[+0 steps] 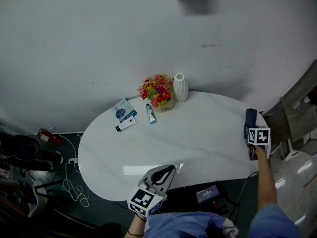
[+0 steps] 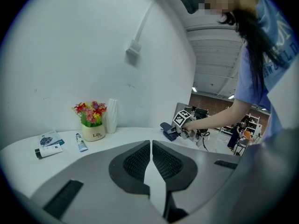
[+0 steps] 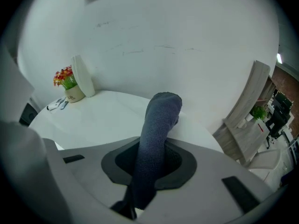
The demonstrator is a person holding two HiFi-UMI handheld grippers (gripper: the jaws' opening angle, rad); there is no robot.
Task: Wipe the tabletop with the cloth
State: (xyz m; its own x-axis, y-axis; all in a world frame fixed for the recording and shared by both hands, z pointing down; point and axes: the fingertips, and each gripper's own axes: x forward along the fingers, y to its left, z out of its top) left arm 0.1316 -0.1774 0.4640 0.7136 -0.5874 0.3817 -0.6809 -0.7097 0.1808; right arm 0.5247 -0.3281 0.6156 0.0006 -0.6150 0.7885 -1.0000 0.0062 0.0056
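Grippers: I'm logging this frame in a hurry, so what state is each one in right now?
Left gripper: shut, nothing between its jaws.
Right gripper: shut on the dark cloth.

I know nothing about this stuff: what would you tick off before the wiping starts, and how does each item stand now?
1. Cloth gripped: ok. The right gripper is clamped on the cloth.
2. Cloth pressed on the tabletop: cannot tell; its free end is at the table's right edge.
3. Left gripper free: ok. Shut, empty, at the near edge.
4. Middle of table bare: ok.
5. Far left part free: not ok. The flower pot, vase, tube and packets sit there.
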